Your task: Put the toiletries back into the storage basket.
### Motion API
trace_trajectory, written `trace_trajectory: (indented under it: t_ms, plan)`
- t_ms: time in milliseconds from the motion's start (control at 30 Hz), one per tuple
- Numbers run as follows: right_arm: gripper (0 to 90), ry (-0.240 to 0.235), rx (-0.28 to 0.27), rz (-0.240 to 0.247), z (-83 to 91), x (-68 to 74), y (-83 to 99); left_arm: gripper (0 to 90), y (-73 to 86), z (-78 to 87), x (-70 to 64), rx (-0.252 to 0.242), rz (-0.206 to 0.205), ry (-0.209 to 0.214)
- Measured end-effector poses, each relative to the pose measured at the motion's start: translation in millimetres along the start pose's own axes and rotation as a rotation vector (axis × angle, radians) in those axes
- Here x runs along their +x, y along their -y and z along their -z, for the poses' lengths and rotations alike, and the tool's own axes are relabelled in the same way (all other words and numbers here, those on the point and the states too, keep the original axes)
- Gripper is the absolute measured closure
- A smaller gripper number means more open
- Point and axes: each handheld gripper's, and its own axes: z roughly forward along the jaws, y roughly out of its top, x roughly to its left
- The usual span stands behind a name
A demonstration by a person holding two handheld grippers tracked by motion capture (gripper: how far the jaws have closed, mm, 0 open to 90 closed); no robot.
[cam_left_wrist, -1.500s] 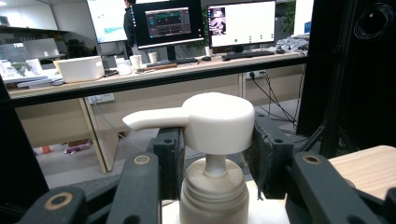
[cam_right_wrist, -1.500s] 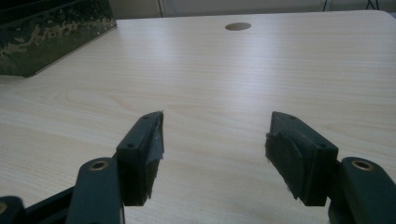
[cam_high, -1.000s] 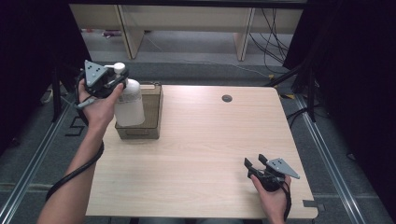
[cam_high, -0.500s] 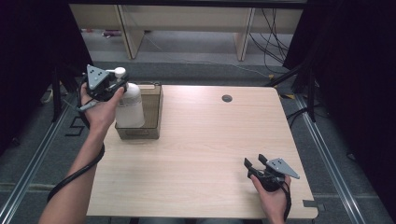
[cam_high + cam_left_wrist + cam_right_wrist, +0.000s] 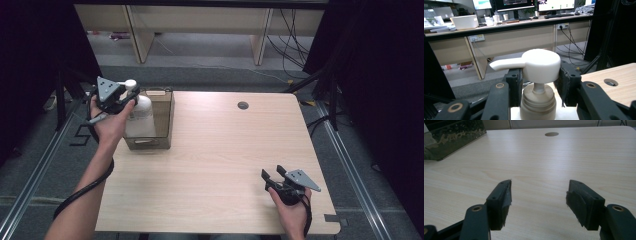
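Bottle: white pump bottle [image 5: 138, 116] stood upright in the brown box [image 5: 161, 118] at the bench's [image 5: 220, 165] far left corner, seen from the high view.
Pump head: white pump head [image 5: 540, 65] sat on a tan collar [image 5: 537, 102], spout pointing left in the left gripper view.
Left hand-held gripper: left hand-held gripper [image 5: 125, 98] was pinching the bottle's neck just under the pump head, one black jaw pressed on each side.
Right hand-held gripper: right hand-held gripper [image 5: 539, 197] had its jaws spread wide with bare wood between them; it was held low over the bench's near right corner, well apart from the box.
Bench detail: round dark grommet hole [image 5: 243, 105] lay near the far edge.
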Motion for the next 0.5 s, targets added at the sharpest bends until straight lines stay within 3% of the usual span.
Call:
trace_trajectory:
  t_ms: [133,233,300,500]
  plan:
    - [37.0,-0.008,0.001,0.014,0.0,-1.3,0.0,59.3,5.8,-0.9,-0.1,0.01,0.002,0.001]
    - [37.0,0.015,0.003,0.021,0.6,-1.1,-0.3,59.2,9.6,-1.9,0.0,0.02,0.004,0.0]
    - [37.0,-0.006,0.002,0.011,0.1,-1.1,0.0,59.3,11.8,-2.8,0.0,0.023,0.005,0.001]
    - [37.0,-0.006,0.002,0.014,0.1,-1.2,0.0,59.2,17.6,-3.5,1.3,0.032,0.016,-0.002]
